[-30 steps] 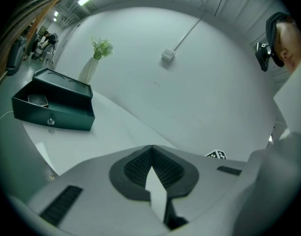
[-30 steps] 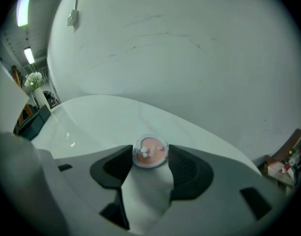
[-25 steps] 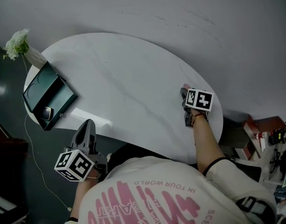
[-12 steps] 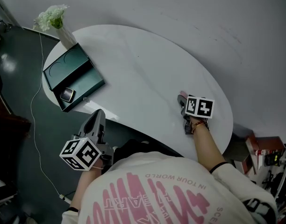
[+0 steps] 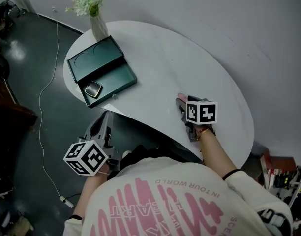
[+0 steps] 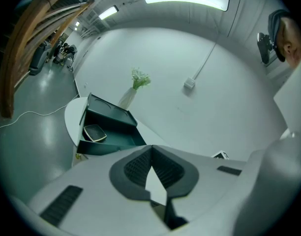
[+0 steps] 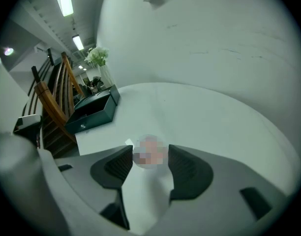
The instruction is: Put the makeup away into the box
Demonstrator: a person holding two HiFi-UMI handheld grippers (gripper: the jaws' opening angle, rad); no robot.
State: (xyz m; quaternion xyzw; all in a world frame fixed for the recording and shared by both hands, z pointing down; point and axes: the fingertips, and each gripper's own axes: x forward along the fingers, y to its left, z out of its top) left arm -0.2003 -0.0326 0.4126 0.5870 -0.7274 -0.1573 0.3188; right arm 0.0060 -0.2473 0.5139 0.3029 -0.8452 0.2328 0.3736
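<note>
Your right fingers [image 7: 184, 165] pinch a pink makeup item [image 5: 181, 97]; left fingers [image 6: 135, 168] are pressed together, empty. Hold firm and release low inside the box [image 5: 116, 77] at the bench's [image 5: 160, 68] far end.

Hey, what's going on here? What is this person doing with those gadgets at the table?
A person is tidying makeup into a dark green box on a white table, with a hand-held gripper in each hand. The right hand-held gripper grips a small pink item over the table, apart from the open box, which already holds a compact. The left hand-held gripper is shut and empty, off the table's near edge.
</note>
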